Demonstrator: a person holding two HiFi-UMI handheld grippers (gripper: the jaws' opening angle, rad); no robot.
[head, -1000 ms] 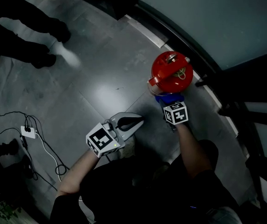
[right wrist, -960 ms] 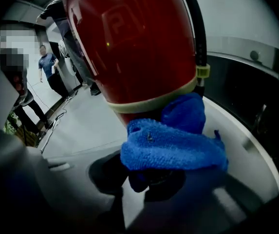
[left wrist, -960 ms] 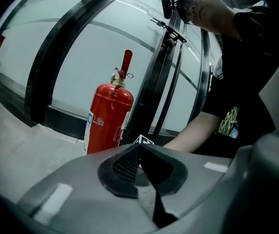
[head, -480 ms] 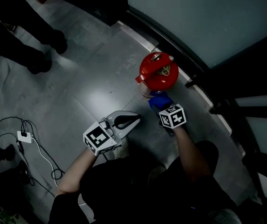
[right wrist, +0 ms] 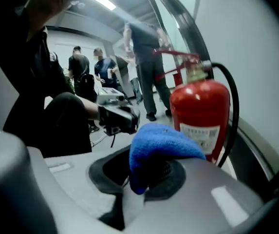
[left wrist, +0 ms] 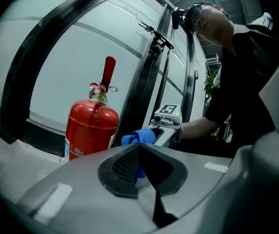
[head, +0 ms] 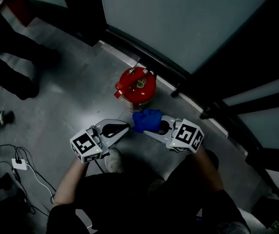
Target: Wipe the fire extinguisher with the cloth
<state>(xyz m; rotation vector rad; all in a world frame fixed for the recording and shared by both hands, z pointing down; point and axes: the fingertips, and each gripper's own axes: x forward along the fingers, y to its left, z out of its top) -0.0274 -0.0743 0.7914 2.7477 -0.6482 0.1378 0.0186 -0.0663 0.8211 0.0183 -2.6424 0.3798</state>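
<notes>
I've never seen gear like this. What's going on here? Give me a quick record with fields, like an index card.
setting: grey floor beside a glazed wall
fire extinguisher: red, upright, at the wall's base
cloth: blue, bunched, near the extinguisher, seemingly not touching it
right tool: jaws closed on the cloth
left tool: jaws together, holding nothing, tip close to the cloth
wiping: cloth not on the extinguisher at this instant

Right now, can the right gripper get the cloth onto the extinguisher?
Probably yes. The right gripper is shut on the cloth just short of the extinguisher, and nothing shows between them.
</notes>
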